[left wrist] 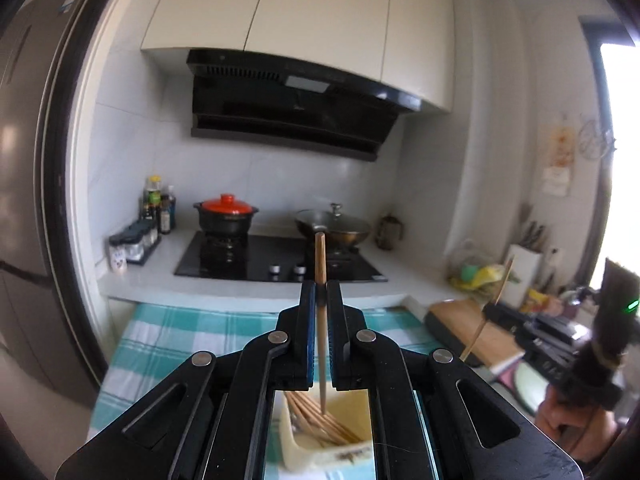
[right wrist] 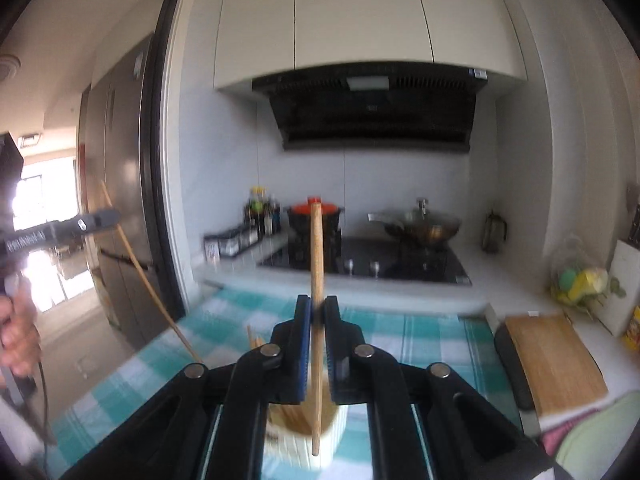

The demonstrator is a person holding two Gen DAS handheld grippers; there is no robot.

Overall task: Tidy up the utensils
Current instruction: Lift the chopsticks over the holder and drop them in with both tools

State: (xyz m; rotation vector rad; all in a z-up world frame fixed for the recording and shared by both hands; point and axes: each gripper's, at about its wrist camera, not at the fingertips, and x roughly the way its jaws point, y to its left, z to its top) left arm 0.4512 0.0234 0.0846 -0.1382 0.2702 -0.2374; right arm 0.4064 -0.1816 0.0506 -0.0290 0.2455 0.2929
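A: Kitchen all round you: white cabinets (left wrist: 320,4), a black hood (left wrist: 296,104), and a hob (left wrist: 276,260) set in the pale tabletop (left wrist: 248,292). Take the hob as your mark.

B: What stands on it?

A: On its left, a black pot (left wrist: 227,218) with a red lid; on its right, a wok (left wrist: 332,228) under a glass lid. Left of the hob are bottles (left wrist: 160,208) and a spice rack (left wrist: 134,246). Right of it is a wooden board (left wrist: 476,332).

B: And on the near side?

A: A teal checked cloth (left wrist: 180,340), nearer you than the hob. On it stands a cream holder (left wrist: 332,452) with chopsticks lying inside.

B: My left hand-held gripper (left wrist: 321,292)?

A: Its jaws are pressed together on one chopstick (left wrist: 320,256). The stick stands nearly upright, its blunt top in line with the hob, its thin tip just above the sticks in the holder.

B: The right one?

A: Your right hand-held gripper (right wrist: 317,308) is also pinching a single chopstick (right wrist: 316,248), upright and slightly tilted. Its top crosses the red-lidded pot and its tip hangs in front of the holder's wall (right wrist: 320,444). I cannot tell whether either tip touches anything.

B: Can each see the other?

A: Yes. From the right camera, your left hand (right wrist: 18,320) and its gripper show far left of the hob, with that stick slanting down.
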